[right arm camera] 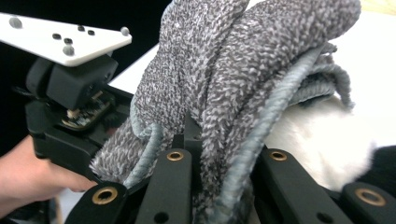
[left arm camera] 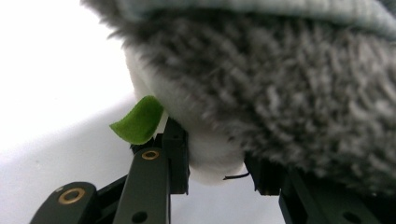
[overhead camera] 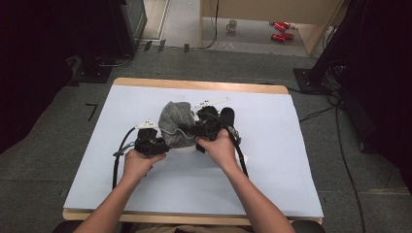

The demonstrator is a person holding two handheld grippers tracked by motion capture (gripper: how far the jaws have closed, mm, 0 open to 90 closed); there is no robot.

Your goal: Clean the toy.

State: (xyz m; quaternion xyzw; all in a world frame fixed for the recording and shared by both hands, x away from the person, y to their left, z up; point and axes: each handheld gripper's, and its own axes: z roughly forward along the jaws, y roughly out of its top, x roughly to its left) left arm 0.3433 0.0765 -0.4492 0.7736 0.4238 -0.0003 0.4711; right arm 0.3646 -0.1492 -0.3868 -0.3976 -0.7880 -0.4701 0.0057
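A grey fuzzy knit cloth (overhead camera: pixel 175 122) with a blue-grey hem is draped over a white plush thing (overhead camera: pixel 183 148) in the middle of the table. My left gripper (overhead camera: pixel 163 143) comes in from the left and is shut on the plush's white lower edge (left arm camera: pixel 212 156), beside a small green felt piece (left arm camera: pixel 139 120). The grey cloth (left arm camera: pixel 280 93) hangs just above those jaws. My right gripper (overhead camera: pixel 190 130) is shut on a folded ridge of the grey cloth (right arm camera: pixel 233 102), with white plush (right arm camera: pixel 317 140) behind it. The left gripper (right arm camera: pixel 70 102) and its hand face it.
A pale blue sheet (overhead camera: pixel 272 160) covers the wooden table (overhead camera: pixel 194 85). A black soft part (overhead camera: pixel 226 115) lies just right of the cloth. Cables trail from both grippers. On the floor beyond stand a mug (overhead camera: pixel 232 25) and red cans (overhead camera: pixel 281 30).
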